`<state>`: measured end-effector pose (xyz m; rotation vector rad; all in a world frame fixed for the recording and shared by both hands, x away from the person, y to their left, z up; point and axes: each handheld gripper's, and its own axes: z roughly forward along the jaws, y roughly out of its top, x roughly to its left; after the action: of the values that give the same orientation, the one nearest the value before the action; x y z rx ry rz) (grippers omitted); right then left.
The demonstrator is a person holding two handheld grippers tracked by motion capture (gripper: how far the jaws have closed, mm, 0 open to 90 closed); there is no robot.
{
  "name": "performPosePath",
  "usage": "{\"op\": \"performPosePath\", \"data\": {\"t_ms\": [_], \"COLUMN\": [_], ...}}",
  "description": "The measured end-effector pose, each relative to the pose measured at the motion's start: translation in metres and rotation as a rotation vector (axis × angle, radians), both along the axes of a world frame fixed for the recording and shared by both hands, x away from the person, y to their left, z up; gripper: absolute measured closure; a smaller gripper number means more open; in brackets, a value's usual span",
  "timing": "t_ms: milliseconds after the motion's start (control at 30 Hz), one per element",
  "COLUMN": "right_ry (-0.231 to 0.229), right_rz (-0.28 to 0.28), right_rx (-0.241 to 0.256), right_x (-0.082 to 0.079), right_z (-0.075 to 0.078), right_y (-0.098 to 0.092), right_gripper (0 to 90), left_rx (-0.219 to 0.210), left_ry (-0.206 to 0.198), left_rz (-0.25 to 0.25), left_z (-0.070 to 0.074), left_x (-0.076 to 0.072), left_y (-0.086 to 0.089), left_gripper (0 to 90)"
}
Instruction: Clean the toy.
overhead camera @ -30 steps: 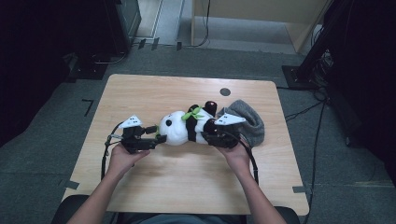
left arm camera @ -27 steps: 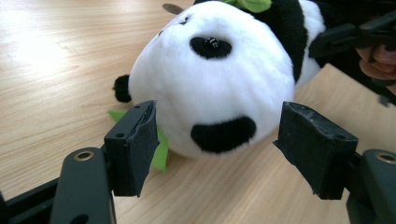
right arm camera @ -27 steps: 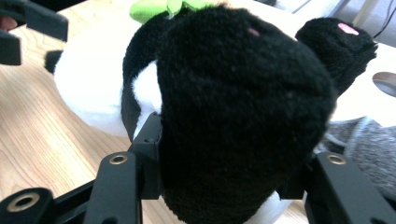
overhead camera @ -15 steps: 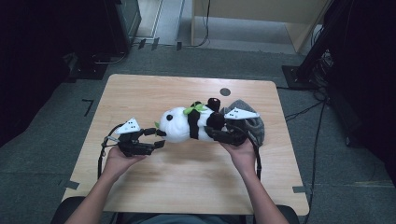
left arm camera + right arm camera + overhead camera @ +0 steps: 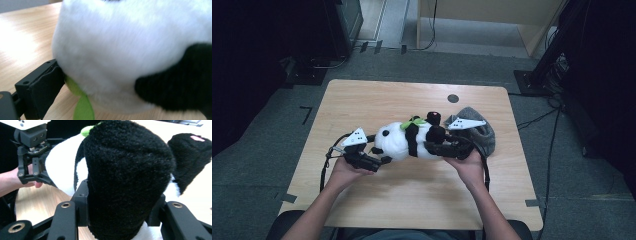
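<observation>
A pale wooden table (image 5: 362,100) carries a black-and-white plush panda toy (image 5: 409,140), which lies between the two grippers. A crumpled grey cloth (image 5: 484,132) sits just beyond the right gripper (image 5: 120,202), whose jaws are clamped on the panda's black limb. The left gripper (image 5: 374,161) presses against the panda's white head, one jaw touching a green felt leaf (image 5: 81,107); I cannot tell whether it grips.

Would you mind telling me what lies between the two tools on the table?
The panda lies between them in the high view: the left tool is at its head, and the right tool clamps a black limb.
</observation>
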<state>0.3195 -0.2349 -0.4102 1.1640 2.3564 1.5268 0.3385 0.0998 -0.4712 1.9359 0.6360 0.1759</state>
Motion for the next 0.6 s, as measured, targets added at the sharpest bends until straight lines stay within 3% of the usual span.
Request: {"op": "performPosePath", "data": {"t_ms": [67, 133, 267, 300, 367, 500, 600], "right_ry": [0.0, 0.005, 0.009, 0.003, 0.005, 0.019, 0.004], "right_rz": [0.004, 0.003, -0.002, -0.008, -0.008, -0.012, 0.01], "right_rx": [-0.002, -0.018, -0.016, -0.018, -0.016, -0.014, -0.014], "right_x": [0.0, -0.001, -0.001, 0.0, 0.001, 0.006, 0.008], "right_z": [-0.001, -0.002, -0.003, -0.004, -0.004, -0.009, -0.015], "right_y": [0.001, 0.003, 0.001, -0.002, -0.003, -0.008, -0.011], "right_gripper": [51.1, 51.0, 50.1, 47.3, 45.1, 35.6, 28.9], "left_rx": [0.011, 0.012, 0.019, 0.004, 0.002, 0.009, -0.016], "left_ry": [-0.004, 0.021, -0.001, 0.03, 0.047, 0.065, 0.099], "left_rz": [0.007, 0.009, 0.022, 0.034, 0.035, 0.021, 0.015], "left_z": [-0.001, -0.001, 0.003, 0.007, 0.009, 0.013, 0.015], "left_x": [0.001, 0.002, -0.002, -0.003, -0.003, -0.004, -0.001], "left_y": [-0.001, -0.001, -0.001, 0.0, 0.0, 0.002, 0.005], "left_gripper": [0.0, 8.4, 29.0, 35.7, 43.4, 47.9, 51.5]}}
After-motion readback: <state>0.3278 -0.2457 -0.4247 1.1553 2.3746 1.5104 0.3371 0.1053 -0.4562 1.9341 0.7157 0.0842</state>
